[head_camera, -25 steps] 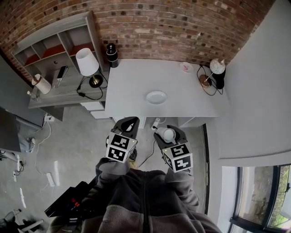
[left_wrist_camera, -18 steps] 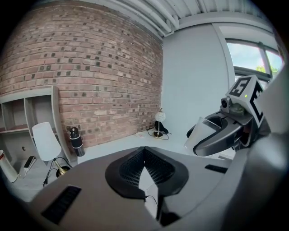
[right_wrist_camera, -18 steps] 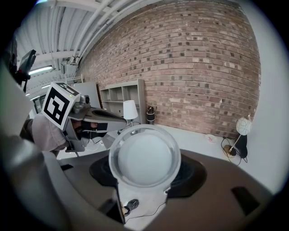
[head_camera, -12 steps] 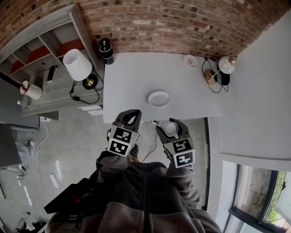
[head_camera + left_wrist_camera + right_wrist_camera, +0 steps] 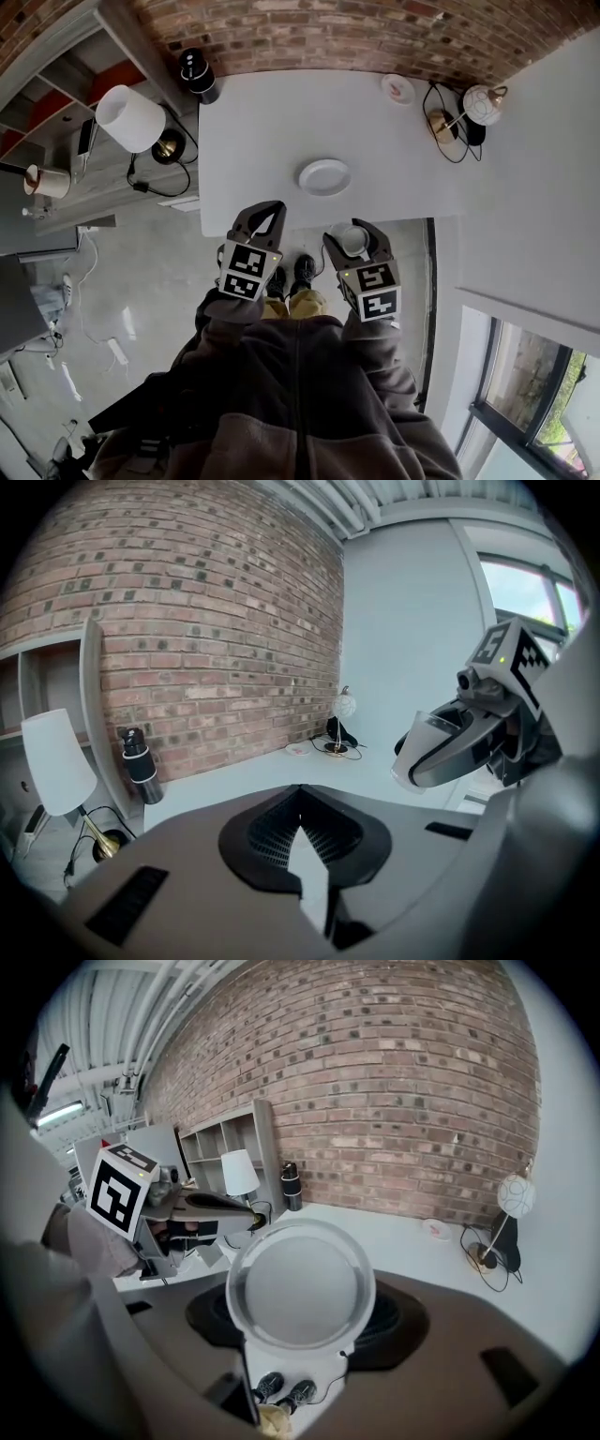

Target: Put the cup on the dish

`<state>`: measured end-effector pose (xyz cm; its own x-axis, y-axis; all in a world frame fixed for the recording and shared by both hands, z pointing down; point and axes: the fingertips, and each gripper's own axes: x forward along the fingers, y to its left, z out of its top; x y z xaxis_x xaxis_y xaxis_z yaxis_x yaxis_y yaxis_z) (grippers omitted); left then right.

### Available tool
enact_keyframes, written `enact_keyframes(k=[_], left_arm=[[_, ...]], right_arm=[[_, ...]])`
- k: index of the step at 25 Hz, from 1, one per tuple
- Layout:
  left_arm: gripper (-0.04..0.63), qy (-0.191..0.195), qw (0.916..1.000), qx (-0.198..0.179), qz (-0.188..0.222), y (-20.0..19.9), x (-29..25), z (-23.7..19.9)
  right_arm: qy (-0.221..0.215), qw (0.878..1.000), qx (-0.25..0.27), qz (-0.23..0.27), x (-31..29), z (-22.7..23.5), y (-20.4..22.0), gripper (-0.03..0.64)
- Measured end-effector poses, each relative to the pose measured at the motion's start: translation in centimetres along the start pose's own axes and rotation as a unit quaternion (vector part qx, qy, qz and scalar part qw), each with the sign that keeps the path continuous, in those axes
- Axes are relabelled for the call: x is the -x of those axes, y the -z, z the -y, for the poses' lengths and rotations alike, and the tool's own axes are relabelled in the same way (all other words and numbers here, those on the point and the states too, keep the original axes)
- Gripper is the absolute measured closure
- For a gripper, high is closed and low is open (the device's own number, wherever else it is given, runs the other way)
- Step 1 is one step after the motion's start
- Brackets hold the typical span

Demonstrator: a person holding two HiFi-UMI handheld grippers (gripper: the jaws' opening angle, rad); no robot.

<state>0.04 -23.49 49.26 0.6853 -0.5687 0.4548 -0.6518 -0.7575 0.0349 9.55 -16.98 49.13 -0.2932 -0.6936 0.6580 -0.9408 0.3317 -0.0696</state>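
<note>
clamped on the cup [image 5: 352,242] with the right gripper [image 5: 353,234]; dish [image 5: 324,176] ahead on the table [image 5: 244,141], slightly to the left, well apart; left gripper [image 5: 266,210] closed on nothing.

Two tools: left tool [image 5: 268,206], right tool [image 5: 353,232]. One cup [image 5: 353,241]. One dish [image 5: 324,176], one saucer [image 5: 397,88]. Two lamps: shaded lamp [image 5: 128,119], globe lamp [image 5: 482,101]. One bottle [image 5: 195,73]. One desk [image 5: 253,122].
</note>
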Motion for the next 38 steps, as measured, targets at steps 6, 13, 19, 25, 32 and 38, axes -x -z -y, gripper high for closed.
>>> enact_keyframes(k=[6,13,19,25,32,38], left_arm=[[0.59,-0.034,0.9994,-0.006,-0.001,1.2,-3.7,-1.3],[0.589,-0.049,0.9983,0.007,-0.031,5.2,-7.3,-2.2],[0.589,-0.056,0.9965,0.025,-0.056,8.3,-9.3,-3.3],[0.589,-0.057,0.9945,0.038,-0.078,11.0,-10.6,-4.0],[0.589,-0.059,0.9914,0.055,-0.103,14.3,-11.4,-4.6],[0.589,-0.056,0.9898,0.065,-0.113,15.6,-12.2,-4.6]], right_arm=[[-0.018,1.0,0.02,-0.009,-4.3,2.9,1.7,0.357],[-0.039,0.998,0.028,-0.03,-10.2,5.6,4.7,0.357],[-0.052,0.997,0.034,-0.046,-14.1,6.3,6.3,0.357],[-0.056,0.996,0.044,-0.054,-17.5,7.0,7.9,0.357],[-0.054,0.995,0.043,-0.067,-21.1,8.1,9.3,0.357],[-0.057,0.994,0.053,-0.075,-23.6,9.0,9.8,0.357]])
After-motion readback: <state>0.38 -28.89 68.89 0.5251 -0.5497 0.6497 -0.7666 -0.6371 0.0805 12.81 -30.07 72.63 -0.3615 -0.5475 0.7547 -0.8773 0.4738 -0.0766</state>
